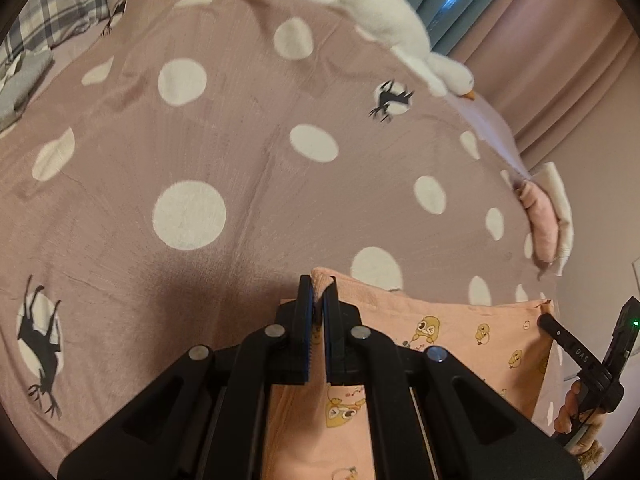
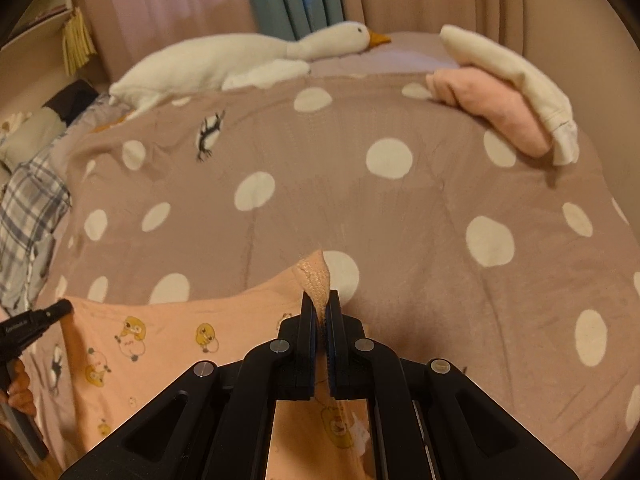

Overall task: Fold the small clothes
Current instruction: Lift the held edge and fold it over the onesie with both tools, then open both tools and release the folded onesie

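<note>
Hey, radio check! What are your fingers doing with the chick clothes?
Left gripper and right gripper both shut on peach chick garment, one corner each. Garment stretched over dotted blanket. Nothing in the way.

Each gripper is matte black with silver pivot screws and blue-edged pads.

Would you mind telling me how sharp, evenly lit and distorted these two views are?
Left wrist view: bedspread streaked with motion blur, left gripper sharp, its shadow beneath. Right wrist view: milder blur, plush goose readable. Both: warm dim light, fisheye bulge, dark corners.
</note>
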